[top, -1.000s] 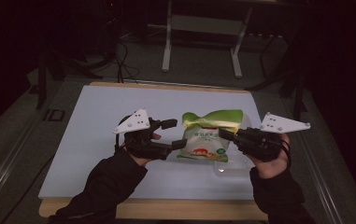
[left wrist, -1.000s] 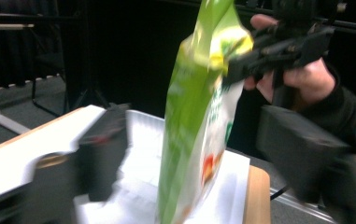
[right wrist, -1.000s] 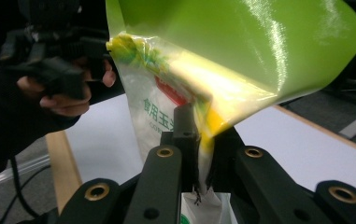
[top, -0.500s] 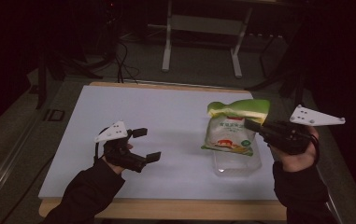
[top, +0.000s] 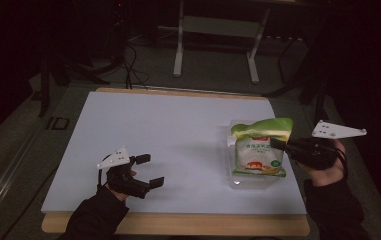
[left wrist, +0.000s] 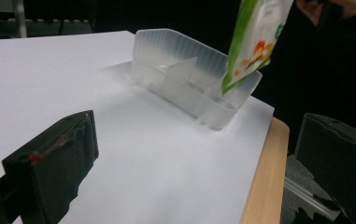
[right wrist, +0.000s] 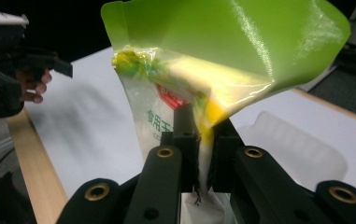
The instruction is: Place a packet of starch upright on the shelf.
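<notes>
Right claw pinching green snack bag above clear tray; left claw spread wide, empty, near table front edge.

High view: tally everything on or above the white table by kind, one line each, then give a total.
Grippers: 2, the left gripper and the right gripper
Green snack bag: 1
Clear plastic tray: 1
Total: 4

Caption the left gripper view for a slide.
Open left gripper faces a clear plastic tray near the table's edge, a green snack pouch hanging into it.
</notes>
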`<state>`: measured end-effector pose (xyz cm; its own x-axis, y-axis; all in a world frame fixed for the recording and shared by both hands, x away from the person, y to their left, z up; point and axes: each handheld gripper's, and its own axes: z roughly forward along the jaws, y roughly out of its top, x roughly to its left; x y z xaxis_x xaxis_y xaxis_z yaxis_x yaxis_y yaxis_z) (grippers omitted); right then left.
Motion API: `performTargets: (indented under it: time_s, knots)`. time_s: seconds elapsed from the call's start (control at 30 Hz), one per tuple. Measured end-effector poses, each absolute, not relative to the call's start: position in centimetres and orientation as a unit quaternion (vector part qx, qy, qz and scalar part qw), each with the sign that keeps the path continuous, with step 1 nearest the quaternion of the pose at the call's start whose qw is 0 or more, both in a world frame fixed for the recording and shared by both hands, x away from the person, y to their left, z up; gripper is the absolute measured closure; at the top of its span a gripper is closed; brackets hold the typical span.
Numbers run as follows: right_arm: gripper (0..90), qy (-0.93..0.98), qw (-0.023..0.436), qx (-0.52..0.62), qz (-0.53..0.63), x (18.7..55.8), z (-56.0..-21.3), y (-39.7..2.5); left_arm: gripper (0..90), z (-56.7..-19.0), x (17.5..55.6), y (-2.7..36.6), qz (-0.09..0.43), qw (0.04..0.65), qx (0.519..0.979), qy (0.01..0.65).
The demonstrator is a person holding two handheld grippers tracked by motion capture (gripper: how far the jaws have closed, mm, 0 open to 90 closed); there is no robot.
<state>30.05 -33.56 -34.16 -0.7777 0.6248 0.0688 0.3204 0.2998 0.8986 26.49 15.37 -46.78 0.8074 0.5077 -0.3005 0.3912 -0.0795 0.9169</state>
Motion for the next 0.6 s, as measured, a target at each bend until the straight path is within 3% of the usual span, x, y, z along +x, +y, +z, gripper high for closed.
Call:
performTargets:
  time_s: [0.4, 0.6]
  knots:
    - [84.6, 0.796, 0.112, 0.317, 0.503, 31.2, -38.5, -32.8, 0.0, -47.8, 26.6, 15.2, 0.044, 0.605, 0.733, 0.308]
    - [84.7, 0.762, 0.094, 0.338, 0.543, 30.7, -40.4, -34.7, 0.0, -48.2, 26.7, 15.4, 0.04, 0.603, 0.732, 0.313]
